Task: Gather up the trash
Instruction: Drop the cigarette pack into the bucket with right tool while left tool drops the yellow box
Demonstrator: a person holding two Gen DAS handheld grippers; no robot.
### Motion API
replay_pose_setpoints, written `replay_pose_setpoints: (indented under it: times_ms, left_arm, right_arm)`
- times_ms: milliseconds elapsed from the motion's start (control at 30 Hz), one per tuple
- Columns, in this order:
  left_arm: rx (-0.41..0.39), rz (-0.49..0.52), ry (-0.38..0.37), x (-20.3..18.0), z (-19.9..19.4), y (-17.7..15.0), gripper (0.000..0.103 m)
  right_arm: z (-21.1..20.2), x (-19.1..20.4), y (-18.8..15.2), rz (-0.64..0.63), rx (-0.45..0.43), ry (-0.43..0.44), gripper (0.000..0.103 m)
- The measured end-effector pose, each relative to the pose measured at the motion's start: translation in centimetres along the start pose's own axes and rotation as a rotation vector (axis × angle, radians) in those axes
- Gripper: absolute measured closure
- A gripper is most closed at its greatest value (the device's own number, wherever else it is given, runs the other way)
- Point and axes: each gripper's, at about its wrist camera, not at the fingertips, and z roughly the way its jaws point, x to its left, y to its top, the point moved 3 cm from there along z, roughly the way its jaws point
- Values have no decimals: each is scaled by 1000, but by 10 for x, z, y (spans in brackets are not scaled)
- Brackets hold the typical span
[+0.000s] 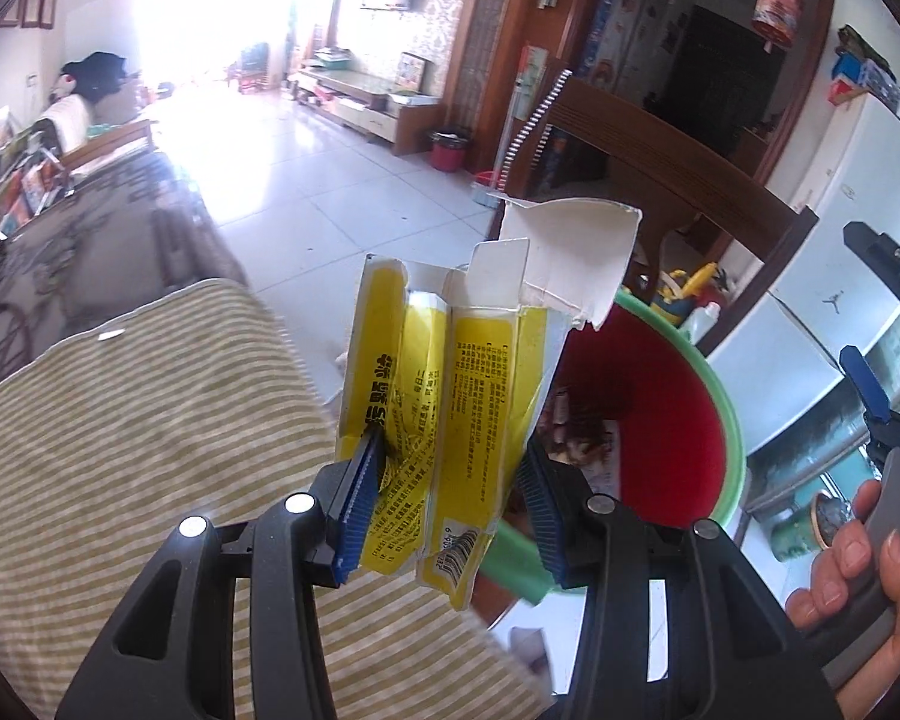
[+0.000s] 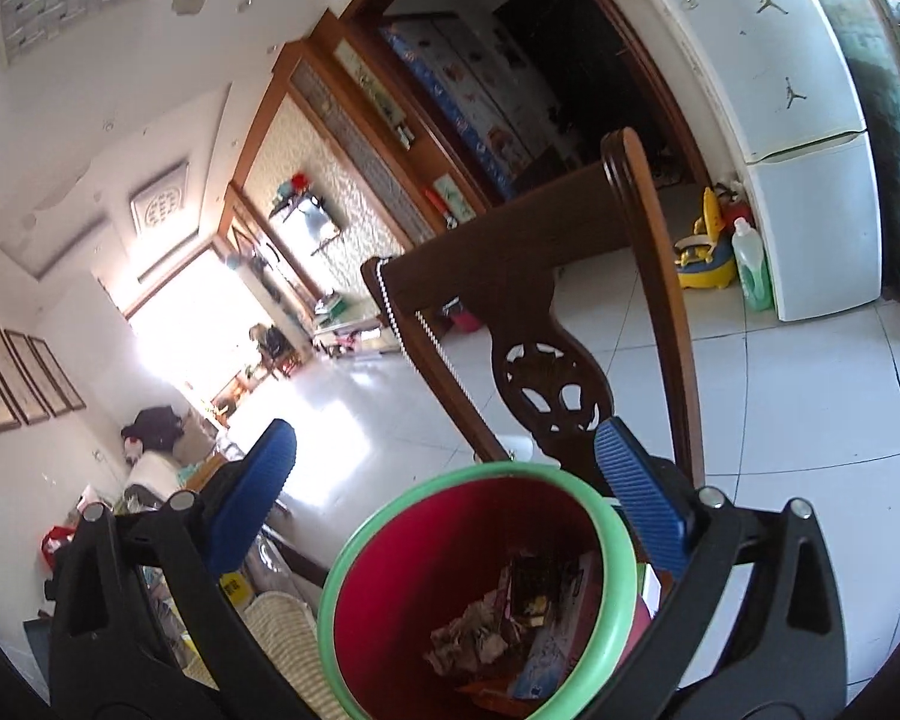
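Room: white-tiled floor (image 2: 780, 396), carved wooden chair (image 2: 546, 324) behind the bin.
Left tongs (image 1: 444, 492): clamped on a crushed yellow carton (image 1: 450, 396), beside the bin.
Right tongs (image 2: 444, 480): wide apart, empty, over the rim.
Bin (image 2: 390, 570): red, green-rimmed, trash inside.

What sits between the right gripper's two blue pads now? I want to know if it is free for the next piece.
Nothing is gripped: in the right wrist view the right gripper stands open, with only the bin's green rim beyond.
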Motion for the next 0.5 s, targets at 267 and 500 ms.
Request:
replay_pose_setpoints:
  times_ms: [267,500]
  left_arm:
    - [3,33,-61,-33,20,16,63]
    - [-5,47,-88,-45,24,22,62]
  right_arm:
    - [2,-2,1,15,-19,-15,5]
    - [-2,4,-1,15,-55,-22,5]
